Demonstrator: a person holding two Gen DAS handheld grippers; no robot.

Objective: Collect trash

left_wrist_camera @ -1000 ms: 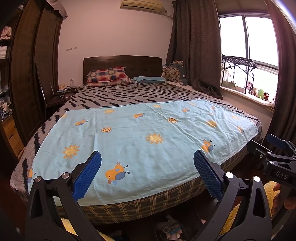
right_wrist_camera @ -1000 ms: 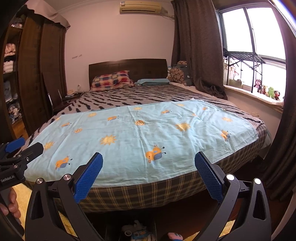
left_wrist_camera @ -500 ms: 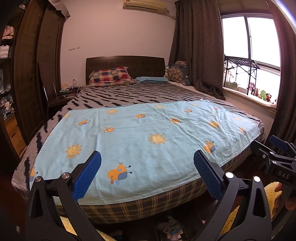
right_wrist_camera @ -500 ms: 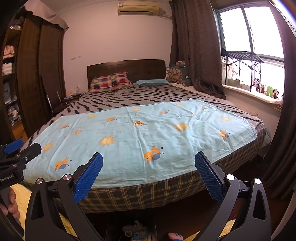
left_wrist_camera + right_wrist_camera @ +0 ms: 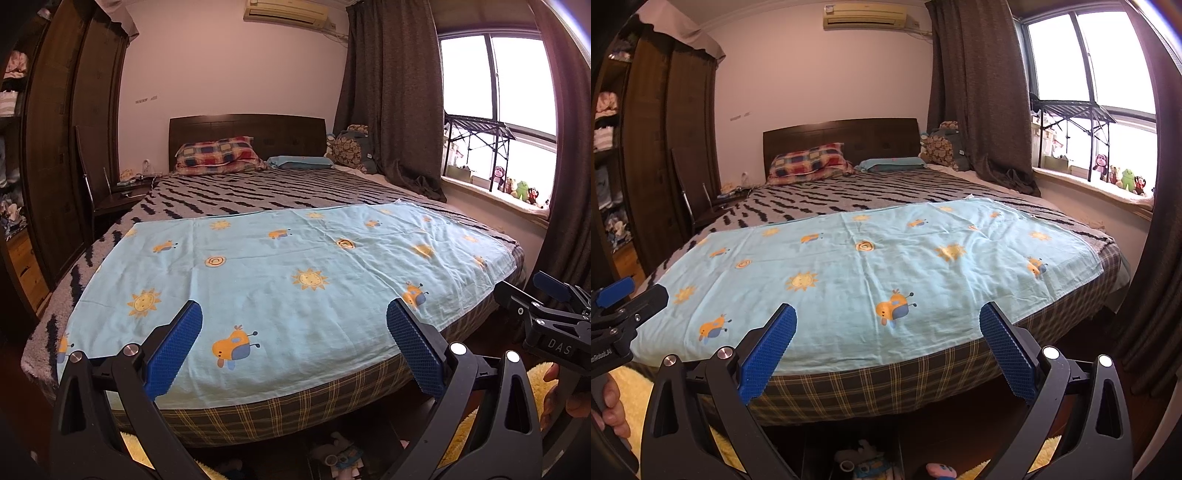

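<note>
I am seeing no trash on the blue cartoon-print sheet [image 5: 295, 280] spread over the bed [image 5: 886, 384]; the only candidates are small items lying on the floor under its foot [image 5: 864, 461], too unclear to identify. I am holding the left gripper [image 5: 293, 347] and right gripper [image 5: 886, 349] spread wide and empty just short of the mattress edge, so I judge I am at the searching step, and next I need to be tilting down toward that clutter.

Blue cartoon sheet [image 5: 295, 280] over striped blanket [image 5: 280, 192], checked pillow [image 5: 218, 153] beyond.
</note>
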